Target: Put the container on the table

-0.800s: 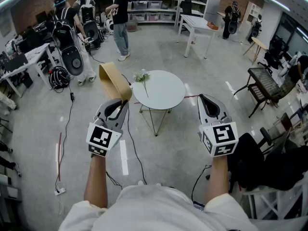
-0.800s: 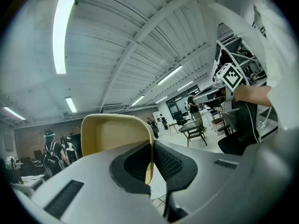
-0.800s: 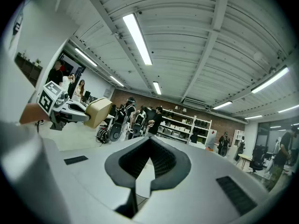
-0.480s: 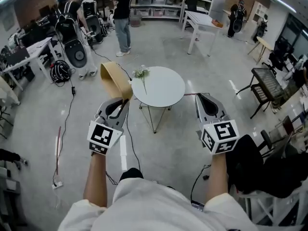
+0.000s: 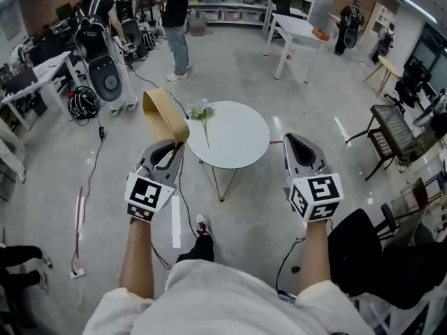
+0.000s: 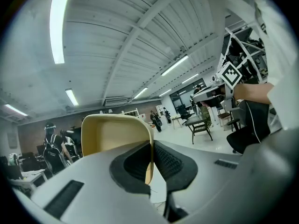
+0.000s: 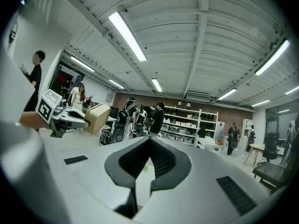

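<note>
The container (image 5: 165,114) is a tan rounded tub, held up on its side. My left gripper (image 5: 179,146) is shut on its rim, and in the left gripper view the pads pinch the thin wall of the container (image 6: 112,133) at the left gripper (image 6: 151,146). The round white table (image 5: 241,137) stands just ahead on thin metal legs, with a flower sprig (image 5: 203,112) lying at its left edge. My right gripper (image 5: 293,141) is shut on nothing, level with the table's right side. In the right gripper view the right gripper (image 7: 149,141) shows its pads together, and the container (image 7: 96,117) is at the left.
Cables (image 5: 183,187) run over the floor near the table's legs. My shoe (image 5: 202,224) shows below the table. Black chairs (image 5: 383,137) stand at the right. At the back are a white desk (image 5: 297,30), shelves and standing people (image 5: 176,19). Equipment (image 5: 105,75) stands at the left.
The view has moved toward the round table, which now sits lower and closer. A shoe has come into view. Both grippers keep their places, and the left still holds the container.
</note>
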{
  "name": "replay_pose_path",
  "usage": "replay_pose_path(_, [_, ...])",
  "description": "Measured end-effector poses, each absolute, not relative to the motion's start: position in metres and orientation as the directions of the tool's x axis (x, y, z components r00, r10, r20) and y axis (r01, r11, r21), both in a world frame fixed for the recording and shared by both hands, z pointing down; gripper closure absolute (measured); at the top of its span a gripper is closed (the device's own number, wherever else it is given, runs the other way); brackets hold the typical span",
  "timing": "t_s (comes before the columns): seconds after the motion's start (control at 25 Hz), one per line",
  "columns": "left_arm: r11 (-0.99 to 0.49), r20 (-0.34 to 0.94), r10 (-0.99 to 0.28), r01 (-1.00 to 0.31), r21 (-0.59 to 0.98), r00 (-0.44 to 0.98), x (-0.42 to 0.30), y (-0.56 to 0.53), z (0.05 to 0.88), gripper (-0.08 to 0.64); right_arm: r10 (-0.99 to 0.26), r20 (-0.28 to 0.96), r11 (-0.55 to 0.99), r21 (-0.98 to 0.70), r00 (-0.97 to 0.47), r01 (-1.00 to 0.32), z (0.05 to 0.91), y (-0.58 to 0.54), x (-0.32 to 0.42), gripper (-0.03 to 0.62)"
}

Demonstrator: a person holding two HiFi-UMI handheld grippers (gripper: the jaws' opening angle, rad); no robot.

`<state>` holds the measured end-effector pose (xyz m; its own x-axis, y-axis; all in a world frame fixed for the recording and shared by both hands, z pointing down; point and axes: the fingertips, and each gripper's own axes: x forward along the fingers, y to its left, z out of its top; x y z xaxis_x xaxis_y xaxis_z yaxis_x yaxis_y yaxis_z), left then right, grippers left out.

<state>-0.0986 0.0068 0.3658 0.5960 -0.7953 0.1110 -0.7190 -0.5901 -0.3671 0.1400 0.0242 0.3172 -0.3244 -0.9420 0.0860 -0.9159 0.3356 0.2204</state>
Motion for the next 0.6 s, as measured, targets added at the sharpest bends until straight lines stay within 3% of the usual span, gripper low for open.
replay_pose_path(0.36, [-0.598, 0.155, -0.795, -0.718, -0.355, 0.586, -0.102, -0.182, 0.381, 0.531, -0.954, 0.102, 0.296, 0.195, -0.281, -0.935, 0.319, -0.148, 0.144, 0.578])
replay_pose_path(0.6, [-0.646, 0.338, -0.763, -0.631, -0.429, 0.551, -0.087, -0.293, 0.449, 0.531, -0.946, 0.178, 0.3, 0.164, -0.271, -0.94, 0.358, -0.241, 0.142, 0.58])
